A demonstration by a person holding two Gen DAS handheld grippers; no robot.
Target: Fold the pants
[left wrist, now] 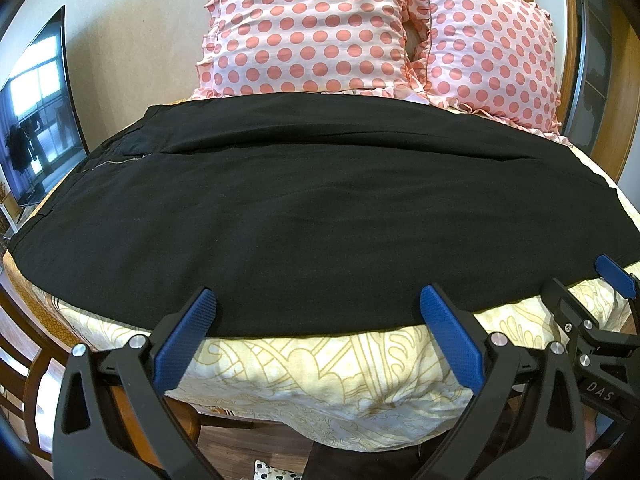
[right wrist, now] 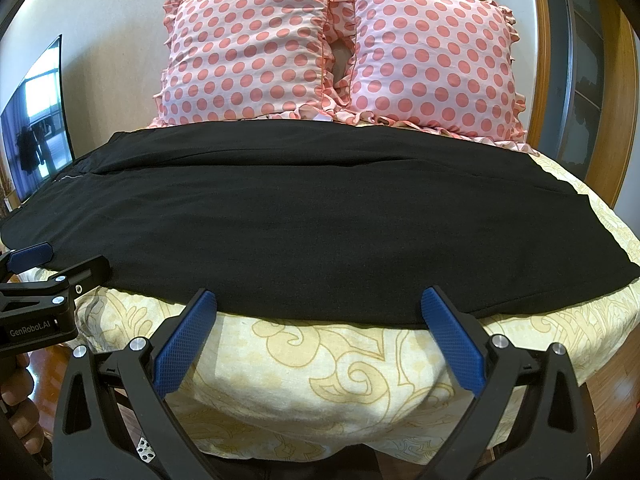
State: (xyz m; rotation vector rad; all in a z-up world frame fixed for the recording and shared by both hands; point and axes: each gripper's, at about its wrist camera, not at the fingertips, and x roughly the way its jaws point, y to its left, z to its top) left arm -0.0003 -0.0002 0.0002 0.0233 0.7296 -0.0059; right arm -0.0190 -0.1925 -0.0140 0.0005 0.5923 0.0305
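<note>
Blue pads (left wrist: 188, 340) of the left gripper (left wrist: 318, 300) are seen spread wide at the bed's near edge, nothing held between them. The right gripper (right wrist: 320, 300) is likewise released, its pads (right wrist: 452, 340) apart and just short of the pants' hem.

Black pants (left wrist: 312, 220) are laid flat across the bed (left wrist: 320, 368), the waist and zipper (left wrist: 116, 162) toward the left edge, the leg ends toward the right edge. 2 pillows (right wrist: 248, 52) are propped at the far edge, touching the pants' far side.

Only the left view shows the zipper clearly; a hand (right wrist: 18, 408) is seen only in the right view. Each view catches the other gripper at its side.

A strip of bare yellow sheet is left between pants and near edge. A TV (left wrist: 36, 112) stands beyond the left edge.
</note>
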